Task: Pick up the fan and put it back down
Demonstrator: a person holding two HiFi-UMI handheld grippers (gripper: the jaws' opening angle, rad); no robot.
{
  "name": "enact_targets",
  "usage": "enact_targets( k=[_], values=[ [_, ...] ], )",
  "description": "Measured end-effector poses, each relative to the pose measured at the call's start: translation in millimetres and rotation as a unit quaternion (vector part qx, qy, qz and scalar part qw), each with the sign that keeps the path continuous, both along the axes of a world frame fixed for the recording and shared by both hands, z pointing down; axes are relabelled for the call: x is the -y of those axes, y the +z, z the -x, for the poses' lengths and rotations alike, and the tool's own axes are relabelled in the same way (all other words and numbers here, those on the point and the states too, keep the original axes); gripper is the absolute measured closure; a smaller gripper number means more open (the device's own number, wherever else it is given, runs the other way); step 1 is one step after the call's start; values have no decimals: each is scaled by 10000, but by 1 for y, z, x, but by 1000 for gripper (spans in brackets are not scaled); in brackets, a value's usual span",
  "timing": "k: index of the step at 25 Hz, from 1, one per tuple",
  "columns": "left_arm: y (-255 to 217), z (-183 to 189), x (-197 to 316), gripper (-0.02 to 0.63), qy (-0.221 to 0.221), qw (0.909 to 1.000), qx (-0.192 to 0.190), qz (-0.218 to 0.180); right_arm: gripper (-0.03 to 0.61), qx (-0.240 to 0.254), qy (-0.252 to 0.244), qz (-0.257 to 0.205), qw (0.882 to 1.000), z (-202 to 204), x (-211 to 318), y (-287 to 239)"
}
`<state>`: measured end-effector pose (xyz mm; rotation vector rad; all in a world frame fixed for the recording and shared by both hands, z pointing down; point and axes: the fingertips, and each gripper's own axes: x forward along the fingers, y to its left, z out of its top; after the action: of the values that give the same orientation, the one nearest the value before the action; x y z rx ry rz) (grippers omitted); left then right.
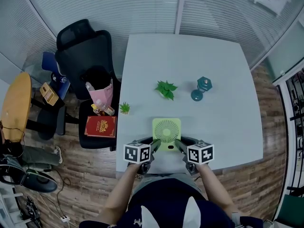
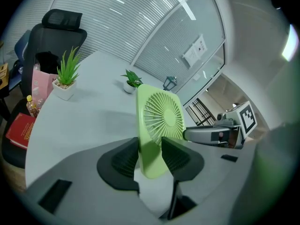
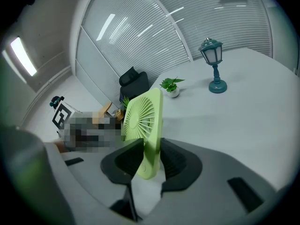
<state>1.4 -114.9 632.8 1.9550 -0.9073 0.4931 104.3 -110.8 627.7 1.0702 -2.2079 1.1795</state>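
A flat, square, light-green fan (image 1: 166,132) with a round grille hangs near the table's front edge, gripped from both lower corners. My left gripper (image 1: 153,147) is shut on its lower left corner; in the left gripper view the fan (image 2: 157,125) stands upright between the dark pads (image 2: 123,159). My right gripper (image 1: 181,147) is shut on the lower right corner, and in the right gripper view the fan (image 3: 143,121) is pinched between its pads (image 3: 127,159). Across the fan, the left gripper view shows the right gripper's marker cube (image 2: 247,118).
On the grey table (image 1: 228,127) stand a small leafy plant (image 1: 166,89), a teal lantern lamp (image 1: 202,89) and a tiny potted plant (image 1: 124,108) at the left edge. A black office chair (image 1: 88,56) with a pink bag and a red box (image 1: 100,126) stands to the left.
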Motion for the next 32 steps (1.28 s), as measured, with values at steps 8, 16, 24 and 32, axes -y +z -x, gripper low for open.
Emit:
enact_targets(
  k=[8,16,24,32],
  values=[
    [-23,1,10,451,-25,9997,-93,-204,463,60,158,-221,9996,-1,12,-24],
    [-52,1,16,453,-31,9986,-215,-483,462,99,229,-502,9984,0,17,-55],
    [-78,0,19,453,-95,9972,-298,-678,459,207,299,-803,9961,-1,20,-84],
    [-99,2,14,453,-122,9955,-280,-892,459,318,356,-1003,9938,0,14,-104]
  ],
)
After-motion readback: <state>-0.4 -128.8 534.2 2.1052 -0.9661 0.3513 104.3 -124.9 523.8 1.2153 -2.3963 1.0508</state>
